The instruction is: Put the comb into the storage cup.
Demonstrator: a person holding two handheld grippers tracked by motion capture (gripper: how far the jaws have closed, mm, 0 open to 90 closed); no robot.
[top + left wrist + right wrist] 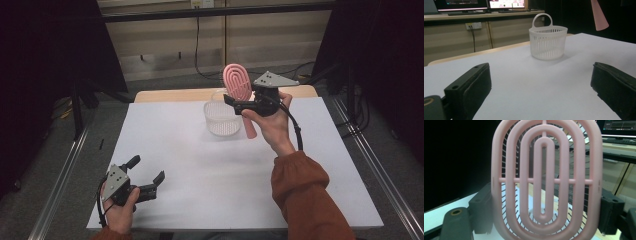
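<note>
One item lifted: pink hairbrush [237, 82] pinched across its head by right gripper [240, 100] | white basket [222, 119] beside it, far-centre, unfilled | left gripper [147, 175] near-left, jaws spread, idle

Monitors [484, 3], wall socket [473, 25] — perhaps a keyboard.

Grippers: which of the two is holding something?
The right gripper. Its jaws grip the pink hairbrush by the head, lifted beside the white basket. The left gripper sits low at the table's near edge, its jaws open with nothing between them.
</note>
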